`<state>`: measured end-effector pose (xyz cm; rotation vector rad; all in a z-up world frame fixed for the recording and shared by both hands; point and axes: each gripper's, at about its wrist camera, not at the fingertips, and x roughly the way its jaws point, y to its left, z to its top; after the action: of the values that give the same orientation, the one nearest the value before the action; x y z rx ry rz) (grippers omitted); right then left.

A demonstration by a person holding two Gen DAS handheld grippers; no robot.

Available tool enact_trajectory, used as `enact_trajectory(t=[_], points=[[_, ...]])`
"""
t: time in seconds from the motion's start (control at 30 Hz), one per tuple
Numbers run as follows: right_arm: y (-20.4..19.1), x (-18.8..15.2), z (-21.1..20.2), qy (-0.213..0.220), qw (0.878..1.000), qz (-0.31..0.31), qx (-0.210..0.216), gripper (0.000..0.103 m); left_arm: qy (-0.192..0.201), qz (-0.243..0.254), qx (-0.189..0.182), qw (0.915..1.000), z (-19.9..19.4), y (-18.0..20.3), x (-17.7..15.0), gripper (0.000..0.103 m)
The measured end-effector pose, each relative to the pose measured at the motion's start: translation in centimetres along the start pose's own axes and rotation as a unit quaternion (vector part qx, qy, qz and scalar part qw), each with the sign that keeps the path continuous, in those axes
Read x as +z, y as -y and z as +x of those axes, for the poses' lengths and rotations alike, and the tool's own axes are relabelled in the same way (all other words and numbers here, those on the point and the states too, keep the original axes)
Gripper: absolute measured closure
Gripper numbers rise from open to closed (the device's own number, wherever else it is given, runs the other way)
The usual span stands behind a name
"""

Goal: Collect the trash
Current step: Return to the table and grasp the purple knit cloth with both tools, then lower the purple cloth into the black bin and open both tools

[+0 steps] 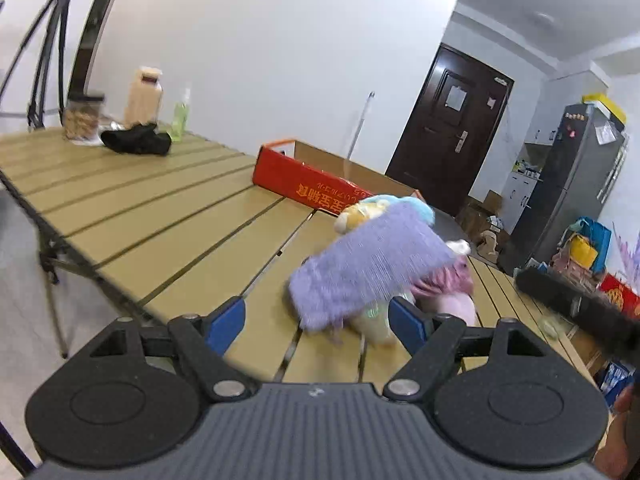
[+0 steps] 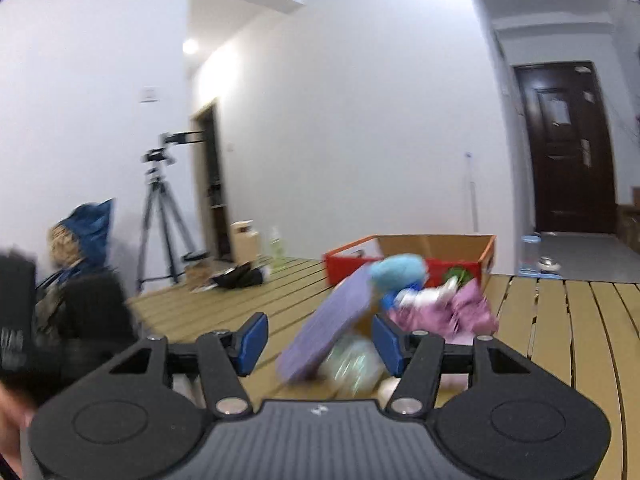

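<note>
Left gripper: the black two-finger left gripper with blue pads is hovering low over the tan slatted table, its fingers standing spread wide and gripping nothing.
Right gripper: the black two-finger right gripper with blue pads is likewise hanging spread apart over the table, nothing pinched between its fingers.
Trash pile: a heap of soft rubbish is lying on the table just ahead of both grippers, blurred in both views, so whether any fingertip is touching it cannot be told.
Purple piece: a flat lilac ribbed cloth-like piece is leaning tilted across the top of the heap.
Pink piece: a crumpled pink wrapper is sitting at the right side of the heap.
Blue piece: a light blue rounded lump is showing behind the lilac piece.
Box: an open red cardboard box is standing on the table just behind the heap.
Far end: a black crumpled cloth is lying near a clear jar, well apart from the heap.
</note>
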<state>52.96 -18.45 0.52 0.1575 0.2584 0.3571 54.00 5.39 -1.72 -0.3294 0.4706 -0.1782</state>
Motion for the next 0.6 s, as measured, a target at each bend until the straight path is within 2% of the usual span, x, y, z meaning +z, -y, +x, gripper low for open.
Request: enact_trajectory(t=[0.1, 0.2, 0.27, 0.3, 0.33, 0.37, 0.4, 0.43, 0.5, 0.6], points=[[1.1, 1.7, 5.4, -0.037, 0.999, 0.024, -0.012, 0.045, -0.017, -0.037, 0.005, 0.9992, 4.5, -0.1, 0.9, 0.028], [2.9, 1.6, 9.1, -0.055, 0.996, 0.074, -0.007, 0.049, -0.031, -0.069, -0.024, 0.9969, 6.6, -1.5, 1.1, 0.028], [3.9, 0.9, 10.4, -0.072, 0.992, 0.100, 0.002, 0.072, -0.046, -0.094, -0.028, 0.9941, 7.8, -2.4, 0.7, 0.032], [4.4, 0.2, 11.0, -0.082, 0.990, 0.111, -0.001, 0.091, -0.051, -0.108, -0.034, 0.9923, 7.9, -2.9, 0.4, 0.040], [4.7, -0.4, 11.2, -0.087, 0.989, 0.119, -0.010, 0.096, -0.059, -0.128, -0.046, 0.9889, 8.5, -3.3, 0.2, 0.048], [4.5, -1.1, 11.1, -0.092, 0.988, 0.123, -0.017, 0.096, -0.067, -0.143, -0.058, 0.9858, 8.7, -3.6, 0.1, 0.065], [4.7, -1.6, 11.1, -0.099, 0.987, 0.124, -0.025, 0.098, -0.072, -0.153, -0.071, 0.9830, 8.9, -3.7, 0.1, 0.077], [4.8, -2.1, 11.0, -0.105, 0.987, 0.120, -0.035, 0.098, -0.070, -0.155, -0.081, 0.9821, 8.8, -3.5, 0.0, 0.080], [5.1, -3.6, 10.1, -0.113, 0.985, 0.118, -0.049, 0.099, -0.059, -0.128, -0.092, 0.9857, 8.2, -2.1, 0.0, 0.093], [6.2, -4.6, 7.9, -0.113, 0.984, 0.129, -0.049, 0.099, -0.041, -0.097, -0.098, 0.9896, 7.0, -0.1, 0.2, 0.098]])
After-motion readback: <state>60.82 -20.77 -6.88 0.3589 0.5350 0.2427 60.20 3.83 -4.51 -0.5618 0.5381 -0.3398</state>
